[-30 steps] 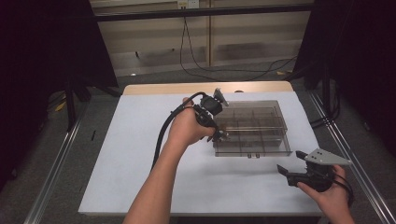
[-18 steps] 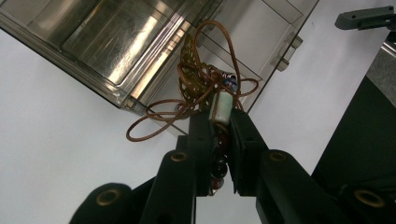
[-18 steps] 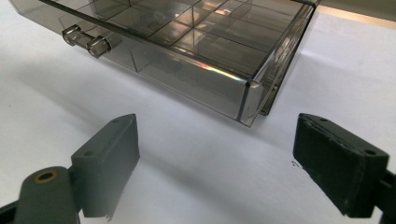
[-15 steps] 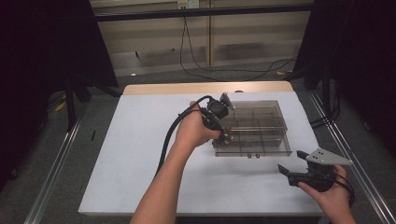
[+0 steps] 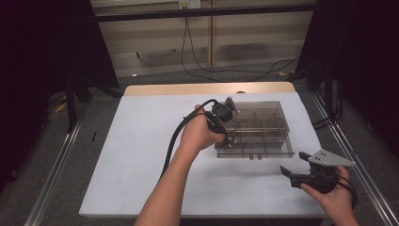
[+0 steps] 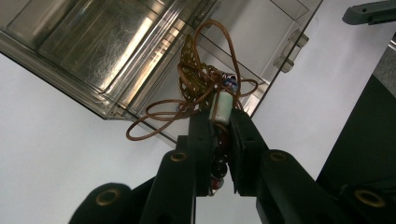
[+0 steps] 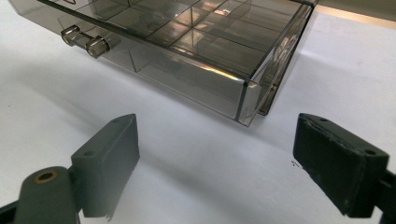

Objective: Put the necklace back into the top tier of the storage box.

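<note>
Left gripper (image 6: 219, 135), jaws clamped on a tangled brown cord necklace (image 6: 205, 88), hangs it directly above the smoky clear-plastic compartment box (image 6: 116, 51) at upper-left frame.

Your high view is dim, dark at both sides; the white table (image 5: 141, 155) is the brightest area, lit from overhead. The clear box (image 6: 107, 51) throws strong glare in your left gripper view, and the jaws there are soft, out of focus. In your right gripper view, soft shadows sit under the box's near edge; the jaws are blurred.
</note>
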### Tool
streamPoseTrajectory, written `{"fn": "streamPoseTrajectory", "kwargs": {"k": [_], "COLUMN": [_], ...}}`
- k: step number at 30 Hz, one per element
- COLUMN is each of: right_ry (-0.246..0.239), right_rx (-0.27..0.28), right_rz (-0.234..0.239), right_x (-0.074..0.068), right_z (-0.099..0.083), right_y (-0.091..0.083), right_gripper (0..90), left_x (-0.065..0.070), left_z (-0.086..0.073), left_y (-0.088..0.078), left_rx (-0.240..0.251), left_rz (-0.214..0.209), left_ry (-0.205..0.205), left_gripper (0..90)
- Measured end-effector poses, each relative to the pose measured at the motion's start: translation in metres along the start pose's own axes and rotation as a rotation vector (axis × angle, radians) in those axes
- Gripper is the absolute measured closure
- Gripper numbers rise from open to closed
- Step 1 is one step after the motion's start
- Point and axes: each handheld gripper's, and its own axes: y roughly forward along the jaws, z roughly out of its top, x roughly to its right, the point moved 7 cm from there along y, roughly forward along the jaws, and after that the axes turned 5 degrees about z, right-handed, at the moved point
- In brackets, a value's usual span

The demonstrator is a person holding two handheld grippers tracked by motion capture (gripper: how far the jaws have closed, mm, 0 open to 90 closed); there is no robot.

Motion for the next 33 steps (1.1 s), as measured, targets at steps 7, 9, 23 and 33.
{"fn": "streamPoseTrajectory", "kwargs": {"k": [7, 9, 23, 33], "right_ry": [0.003, -0.001, -0.003, -0.001], "right_rx": [-0.003, -0.002, -0.003, 0.0], "right_rz": [0.0, 0.0, 0.003, 0.004], "right_x": [0.0, 0.0, -0.001, 0.0], "right_z": [0.0, 0.0, 0.0, 0.0], "right_y": [0.0, 0.001, 0.001, 0.0], "right_gripper": [14.3, 14.2, 14.4, 14.5], "left_x": [0.001, 0.001, 0.003, 0.004], "left_z": [0.001, 0.002, 0.005, 0.006], "left_y": [0.006, 0.007, 0.017, 0.021], "left_rx": [-0.007, -0.005, -0.01, -0.009], "left_rz": [-0.004, -0.003, -0.006, -0.005], "left_ry": [-0.004, 0.006, 0.008, 0.012], "left_gripper": [80.8, 80.8, 80.6, 80.5]}}
